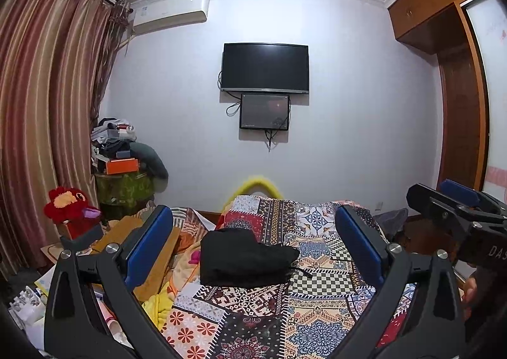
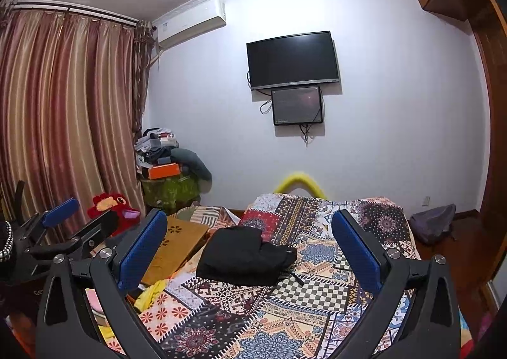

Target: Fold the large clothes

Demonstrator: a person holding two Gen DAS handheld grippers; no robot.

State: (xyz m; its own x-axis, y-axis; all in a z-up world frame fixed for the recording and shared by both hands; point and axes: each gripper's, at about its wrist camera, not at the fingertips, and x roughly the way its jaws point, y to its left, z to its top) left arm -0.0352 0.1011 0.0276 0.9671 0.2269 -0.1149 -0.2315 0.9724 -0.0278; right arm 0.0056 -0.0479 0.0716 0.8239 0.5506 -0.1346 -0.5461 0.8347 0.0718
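Observation:
A black garment lies folded in a compact bundle on the patterned bedspread, with a drawstring trailing at its right. It also shows in the right wrist view. My left gripper is open and empty, held above the bed in front of the bundle. My right gripper is open and empty, likewise short of the bundle. The right gripper appears at the right edge of the left wrist view. The left gripper appears at the left of the right wrist view.
A wooden board and loose clothes lie left of the bed. A red plush toy and a cluttered stand sit by the curtain. A TV hangs on the far wall. A wardrobe stands right.

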